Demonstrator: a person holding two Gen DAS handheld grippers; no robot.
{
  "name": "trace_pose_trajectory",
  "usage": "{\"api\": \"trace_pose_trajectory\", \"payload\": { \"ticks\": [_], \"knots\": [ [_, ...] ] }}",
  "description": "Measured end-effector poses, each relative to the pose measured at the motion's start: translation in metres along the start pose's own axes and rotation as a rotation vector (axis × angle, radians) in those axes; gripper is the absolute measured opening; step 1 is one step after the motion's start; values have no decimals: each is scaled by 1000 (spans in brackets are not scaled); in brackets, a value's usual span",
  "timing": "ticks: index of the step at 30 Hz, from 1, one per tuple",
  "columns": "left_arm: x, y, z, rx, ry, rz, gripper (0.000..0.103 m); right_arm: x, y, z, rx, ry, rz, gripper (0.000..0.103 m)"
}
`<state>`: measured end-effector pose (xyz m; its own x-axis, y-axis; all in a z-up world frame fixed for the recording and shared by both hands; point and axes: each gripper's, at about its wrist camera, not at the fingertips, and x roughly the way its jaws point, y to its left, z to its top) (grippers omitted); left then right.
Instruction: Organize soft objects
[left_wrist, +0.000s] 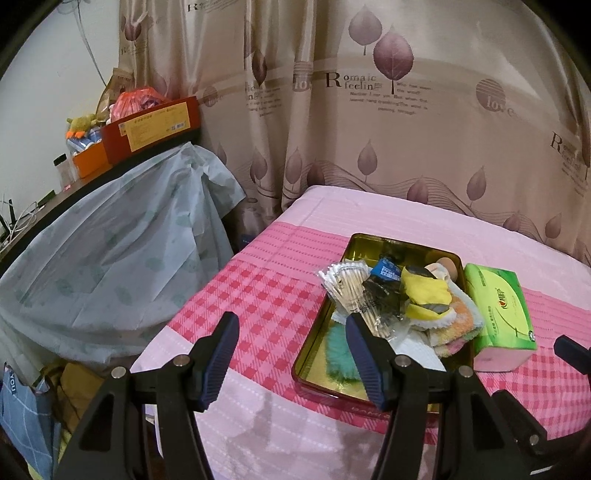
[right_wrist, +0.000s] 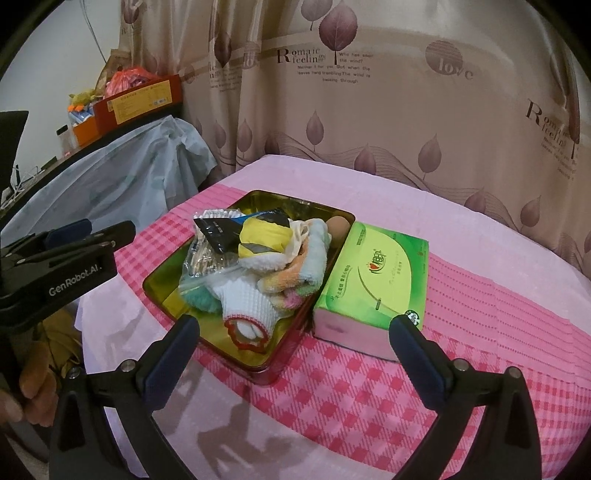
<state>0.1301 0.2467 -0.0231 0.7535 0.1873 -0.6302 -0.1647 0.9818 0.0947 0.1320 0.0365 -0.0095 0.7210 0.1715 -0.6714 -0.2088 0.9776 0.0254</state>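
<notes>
- Both your left gripper (left_wrist: 291, 354) and right gripper (right_wrist: 295, 345) gape wide at lower frame, holding nothing.
- Light, limp white knitted glove (right_wrist: 245, 308) at centre frame in the gold metal tin (right_wrist: 162, 284): pinch its red-trimmed cuff.

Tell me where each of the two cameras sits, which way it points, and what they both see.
Left wrist: on the left gripper, looking forward over the pink bed at the gold tin; its own open fingers show.
Right wrist: on the right gripper, facing the tin and the green tissue pack; its open fingers, the left gripper and a hand show.
Shared: tin, tissue pack, leaf-print curtain.
</notes>
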Motion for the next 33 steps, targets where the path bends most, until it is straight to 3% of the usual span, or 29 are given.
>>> {"api": "trace_pose_trajectory", "payload": {
  "ticks": [33],
  "knots": [
    [-1, -8, -1, 20, 4, -5, 62, 0, 9, -7, -22, 28, 13, 102]
  ]
}}
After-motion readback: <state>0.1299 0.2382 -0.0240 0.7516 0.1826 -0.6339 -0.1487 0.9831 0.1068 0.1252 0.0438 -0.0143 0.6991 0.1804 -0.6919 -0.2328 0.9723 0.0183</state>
